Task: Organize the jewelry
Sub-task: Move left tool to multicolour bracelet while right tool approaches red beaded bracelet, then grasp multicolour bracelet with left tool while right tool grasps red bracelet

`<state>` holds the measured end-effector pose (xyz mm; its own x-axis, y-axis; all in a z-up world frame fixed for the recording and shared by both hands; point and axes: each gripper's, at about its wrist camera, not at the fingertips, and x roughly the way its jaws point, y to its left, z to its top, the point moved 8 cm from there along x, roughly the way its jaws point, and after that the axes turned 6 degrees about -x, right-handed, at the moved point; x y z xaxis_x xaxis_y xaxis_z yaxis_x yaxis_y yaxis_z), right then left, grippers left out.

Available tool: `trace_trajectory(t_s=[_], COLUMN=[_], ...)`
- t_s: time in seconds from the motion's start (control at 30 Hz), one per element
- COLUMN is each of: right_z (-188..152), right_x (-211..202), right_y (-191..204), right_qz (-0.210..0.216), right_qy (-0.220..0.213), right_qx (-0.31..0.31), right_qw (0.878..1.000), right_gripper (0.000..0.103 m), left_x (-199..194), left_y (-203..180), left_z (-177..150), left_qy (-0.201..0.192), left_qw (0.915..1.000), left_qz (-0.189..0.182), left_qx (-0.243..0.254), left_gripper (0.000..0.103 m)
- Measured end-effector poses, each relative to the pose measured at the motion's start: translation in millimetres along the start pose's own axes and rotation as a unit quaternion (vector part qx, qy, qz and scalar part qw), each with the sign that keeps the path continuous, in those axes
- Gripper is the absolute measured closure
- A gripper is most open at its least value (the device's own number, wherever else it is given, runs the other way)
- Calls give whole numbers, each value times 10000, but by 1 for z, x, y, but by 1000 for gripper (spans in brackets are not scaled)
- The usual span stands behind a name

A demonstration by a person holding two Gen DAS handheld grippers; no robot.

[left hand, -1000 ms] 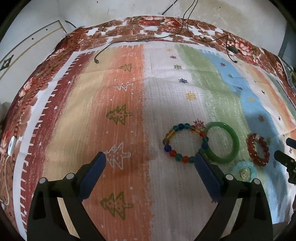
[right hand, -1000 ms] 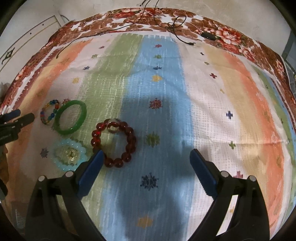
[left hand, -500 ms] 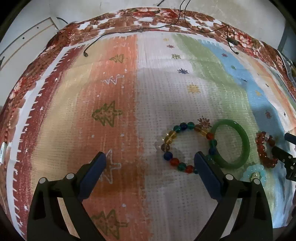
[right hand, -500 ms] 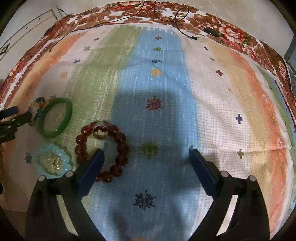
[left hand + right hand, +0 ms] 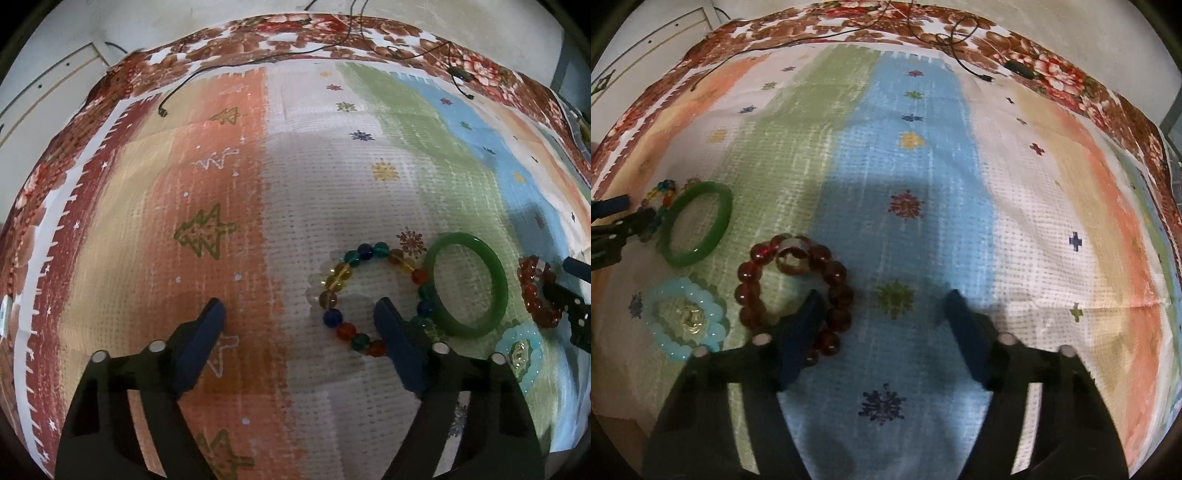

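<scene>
Four bracelets lie on the striped cloth. My left gripper hangs low over the multicolour bead bracelet. Its jaws are closing; the right finger sits inside the ring and the left-hand beads lie between the fingers, untouched. A green bangle touches that bracelet on the right. My right gripper is closing too, its left finger inside the dark red bead bracelet, whose right-hand beads lie between the fingers. A light-blue bead bracelet rings a gold piece.
Thin black cables and a small black plug lie along the cloth's far floral border. The other gripper's tip shows at each view's edge. The cloth's near edge runs close below the jewelry.
Both grippers have dropped closer to the cloth and their jaws have narrowed. The left's right finger now sits inside the multicolour bracelet, the right's left finger inside the red one.
</scene>
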<state>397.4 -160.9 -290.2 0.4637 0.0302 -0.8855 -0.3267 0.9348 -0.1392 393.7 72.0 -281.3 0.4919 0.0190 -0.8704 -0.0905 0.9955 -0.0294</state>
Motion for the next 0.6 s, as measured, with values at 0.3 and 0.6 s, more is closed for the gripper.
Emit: trace_trajectory(t_s=[0.3,0.6], right_z=[-2,-10], right_x=[-2,-14], right_y=[-6,-3], right_qz=[-83,176], right_qy=[-8,-29], right_qx=[-95,-9], right_qw=[9999,9998], right_gripper=[88,88], left_x=[-2,-15], left_y=[-12,-8], left_z=[-2,-5], left_qy=[31,40], left_qw=[9997,9997], left_qz=[-72,-228], left_qx=[243,47], left_gripper=[94,94])
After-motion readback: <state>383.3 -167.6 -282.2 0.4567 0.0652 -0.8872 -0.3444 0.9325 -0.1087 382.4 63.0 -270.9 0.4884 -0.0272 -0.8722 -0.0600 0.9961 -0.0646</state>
